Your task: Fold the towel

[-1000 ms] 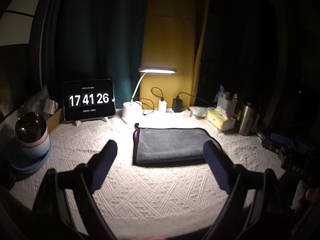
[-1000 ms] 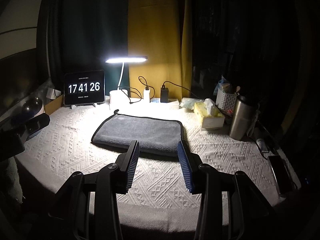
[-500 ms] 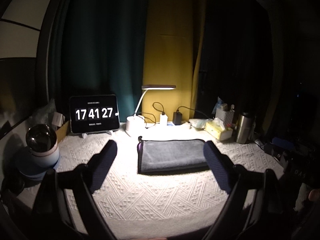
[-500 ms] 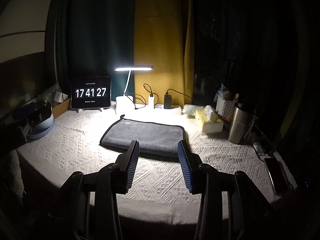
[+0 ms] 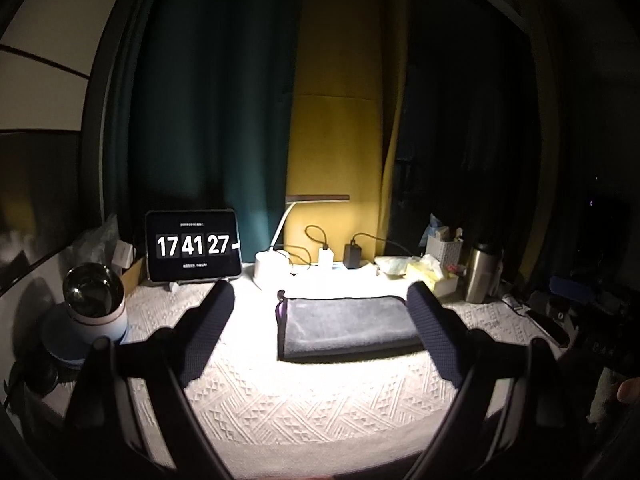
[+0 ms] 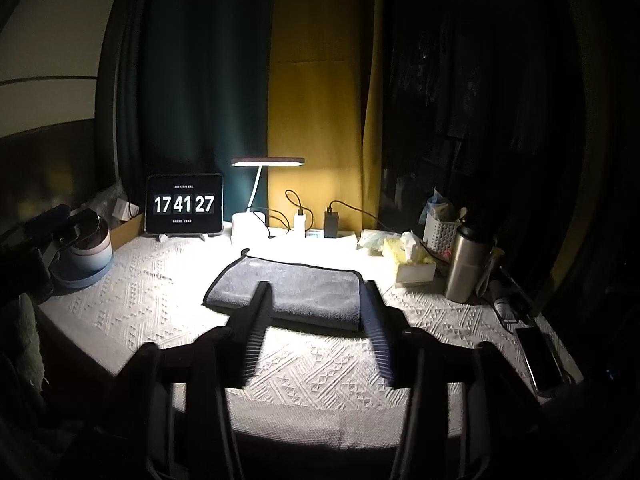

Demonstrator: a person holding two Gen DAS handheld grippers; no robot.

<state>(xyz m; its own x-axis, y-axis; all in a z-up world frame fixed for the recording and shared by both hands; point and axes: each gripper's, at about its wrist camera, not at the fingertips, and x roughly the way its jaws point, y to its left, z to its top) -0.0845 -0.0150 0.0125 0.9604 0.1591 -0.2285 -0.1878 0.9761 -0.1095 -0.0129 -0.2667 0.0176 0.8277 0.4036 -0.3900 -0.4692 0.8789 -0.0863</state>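
Grey towel (image 5: 346, 326) lies folded flat before the lamp (image 5: 276, 258). Both claws, left (image 5: 320, 320) and right (image 6: 316, 304), hang released, empty. Grip its near corners evenly.

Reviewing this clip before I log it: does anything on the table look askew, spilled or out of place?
Nothing stands out. The grey towel lies flat and already folded on the white tablecloth, edges fairly even, and both grippers are open, holding nothing.

Towel (image 6: 286, 290): grey, folded flat on the white cloth (image 6: 160, 300), under the lamp (image 6: 267, 162).
Right gripper (image 6: 317, 288): fingers apart, empty, tips over the towel's near edge.
Clock (image 6: 184, 204): reads 17 41 27.
Flask (image 6: 466, 266): upright, right of the tissues (image 6: 410, 256).
Phone (image 6: 540, 356): near the table's right edge.
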